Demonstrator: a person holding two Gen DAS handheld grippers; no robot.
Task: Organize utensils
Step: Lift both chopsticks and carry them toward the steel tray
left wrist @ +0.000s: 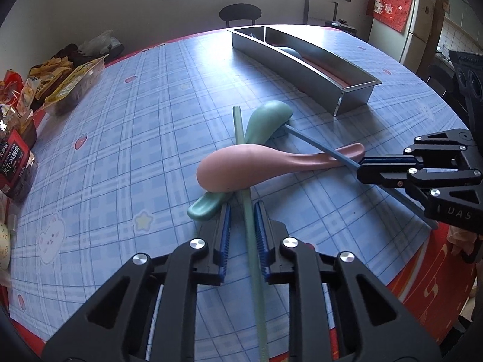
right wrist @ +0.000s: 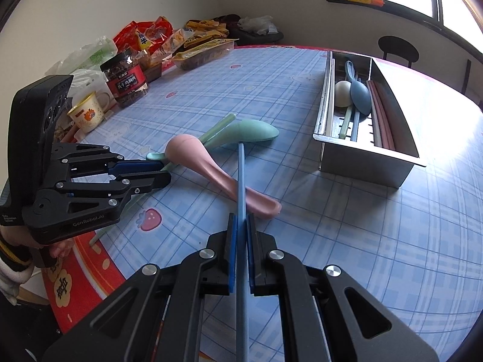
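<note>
On the checked blue tablecloth a pink spoon [left wrist: 229, 172] [right wrist: 193, 154] lies bowl-down across a green spoon [left wrist: 271, 117] [right wrist: 253, 132] and a green chopstick [left wrist: 241, 138] [right wrist: 217, 128]. My left gripper [left wrist: 243, 211] [right wrist: 166, 172] straddles the near part of that green chopstick. Its right pad touches the chopstick, but a gap shows at the left pad. My right gripper [right wrist: 241, 220] [left wrist: 362, 169] is shut on a blue chopstick [right wrist: 241, 175] [left wrist: 320, 146], whose far end rests by the green spoon. The steel utensil tray [left wrist: 302, 69] [right wrist: 362, 163] stands beyond, holding a blue spoon [right wrist: 360, 93], a white spoon [right wrist: 342, 93] and pink chopsticks [right wrist: 383, 111].
Snack bags [left wrist: 69, 81] [right wrist: 199, 51], a red-labelled jar [right wrist: 126, 78] and a patterned cup [right wrist: 87, 111] crowd the table's left side. A black chair [left wrist: 240, 13] stands behind the table and a fridge [left wrist: 407, 24] at the far right. The red table edge [left wrist: 422, 286] runs close in front.
</note>
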